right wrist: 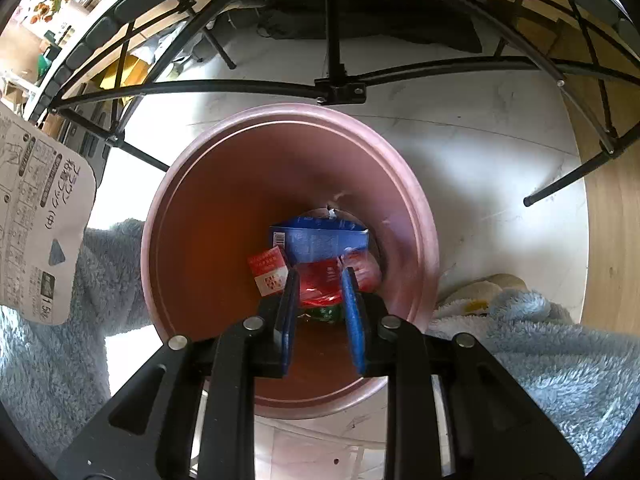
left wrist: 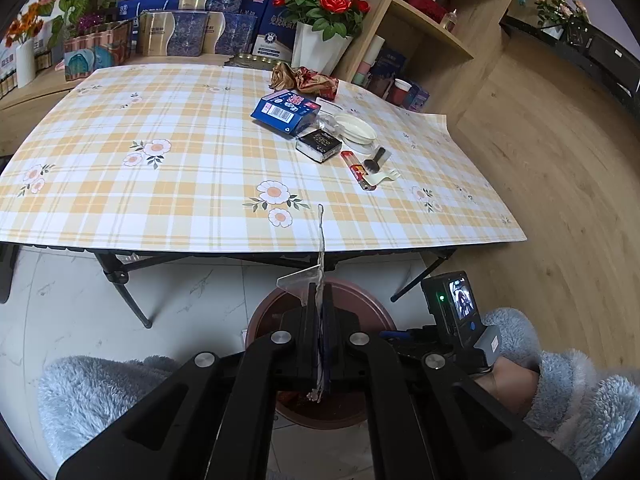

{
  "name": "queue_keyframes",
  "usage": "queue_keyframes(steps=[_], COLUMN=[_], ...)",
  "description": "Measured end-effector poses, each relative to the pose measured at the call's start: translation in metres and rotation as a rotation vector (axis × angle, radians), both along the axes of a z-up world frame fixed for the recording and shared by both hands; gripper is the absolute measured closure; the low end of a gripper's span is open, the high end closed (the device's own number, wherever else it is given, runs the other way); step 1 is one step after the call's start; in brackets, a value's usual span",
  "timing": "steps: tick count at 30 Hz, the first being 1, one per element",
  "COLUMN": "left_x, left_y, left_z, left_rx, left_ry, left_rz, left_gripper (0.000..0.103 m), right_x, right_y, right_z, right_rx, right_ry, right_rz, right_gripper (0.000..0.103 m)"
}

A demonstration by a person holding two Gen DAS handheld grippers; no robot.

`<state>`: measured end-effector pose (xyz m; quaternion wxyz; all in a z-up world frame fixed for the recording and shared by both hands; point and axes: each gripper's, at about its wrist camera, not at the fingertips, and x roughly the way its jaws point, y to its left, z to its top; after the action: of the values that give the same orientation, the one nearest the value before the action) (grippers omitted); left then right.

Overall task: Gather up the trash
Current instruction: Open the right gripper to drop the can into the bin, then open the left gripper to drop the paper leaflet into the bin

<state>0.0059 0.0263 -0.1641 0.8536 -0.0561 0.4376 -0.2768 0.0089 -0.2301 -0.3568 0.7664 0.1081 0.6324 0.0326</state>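
The left gripper (left wrist: 318, 312) has its fingers pressed together on a flat printed package card (left wrist: 319, 280), held edge-on above the brown bin (left wrist: 376, 316) that stands on the floor just in front of the table (left wrist: 160, 184). In the right wrist view the same card (right wrist: 40, 216) hangs off to one side of the bin's rim, not over its mouth. The right gripper (right wrist: 320, 292) has its fingers spread, holding nothing, pointed down into the bin (right wrist: 224, 200) where a blue box (right wrist: 320, 240) and red wrappers (right wrist: 320, 280) already lie.

Risks, in my judgement: if the card is let go from where it hangs, it is likely to land on the floor beside the bin. Being thin and light, it may also flutter or catch on the rim.

More trash remains on the table: a blue carton (left wrist: 286, 112), a dark box (left wrist: 319, 145), a red tube (left wrist: 358, 170) and a crumpled wrapper (left wrist: 308, 80). The tube looks likely to roll if nudged.
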Motion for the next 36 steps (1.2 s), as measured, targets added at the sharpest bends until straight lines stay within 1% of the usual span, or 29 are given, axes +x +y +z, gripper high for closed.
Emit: queue_keyframes(steps=[1, 2, 4, 6, 9, 12, 14, 17, 19, 24, 27, 31, 36], left_x=[0.0, 0.0, 0.0, -0.001, 0.001, 0.006, 0.01, 0.014, 0.016, 0.023, 0.028, 0.033, 0.03], left_y=[-0.001, -0.003, -0.007, -0.011, -0.018, -0.024, -0.028, -0.037, -0.043, -0.05, -0.048, -0.041, -0.042], left_z=[-0.001, -0.002, -0.004, -0.009, -0.018, -0.032, -0.042, -0.059, -0.07, -0.101, -0.12, -0.124, -0.124], left_rx=[0.001, 0.002, 0.008, 0.015, 0.026, 0.015, 0.011, 0.026, 0.04, 0.021, 0.032, 0.003, 0.008], left_ry=[0.0, 0.0, -0.001, 0.001, 0.018, 0.063, 0.091, 0.116, 0.125, 0.168, 0.225, 0.245, 0.234], left_rz=[-0.002, -0.005, -0.016, -0.03, -0.049, -0.056, -0.059, -0.071, -0.076, -0.054, -0.038, -0.016, -0.03], left_gripper=[0.101, 0.101, 0.101, 0.101, 0.101, 0.101, 0.101, 0.101, 0.101, 0.101, 0.101, 0.101, 0.101], right_x=[0.0, -0.001, -0.002, -0.005, -0.008, -0.01, -0.011, -0.013, -0.014, -0.012, -0.013, -0.011, -0.009], right_y=[-0.001, -0.002, -0.003, -0.005, -0.01, -0.018, -0.024, -0.034, -0.038, -0.041, -0.039, -0.039, -0.035], right_z=[0.002, 0.005, 0.015, 0.024, 0.035, 0.043, 0.046, 0.049, 0.048, 0.042, 0.04, 0.036, 0.033], right_rx=[-0.003, -0.002, 0.006, 0.0, 0.002, -0.018, -0.029, -0.025, -0.024, -0.045, -0.053, -0.061, -0.078], right_ry=[-0.008, -0.025, -0.074, -0.118, -0.175, -0.213, -0.225, -0.237, -0.231, -0.209, -0.202, -0.189, -0.179], right_rz=[-0.008, -0.013, -0.017, -0.028, -0.058, -0.102, -0.134, -0.183, -0.201, -0.216, -0.216, -0.221, -0.209], right_gripper=[0.064, 0.049, 0.042, 0.021, 0.01, 0.006, 0.006, 0.006, 0.006, 0.006, 0.006, 0.006, 0.006])
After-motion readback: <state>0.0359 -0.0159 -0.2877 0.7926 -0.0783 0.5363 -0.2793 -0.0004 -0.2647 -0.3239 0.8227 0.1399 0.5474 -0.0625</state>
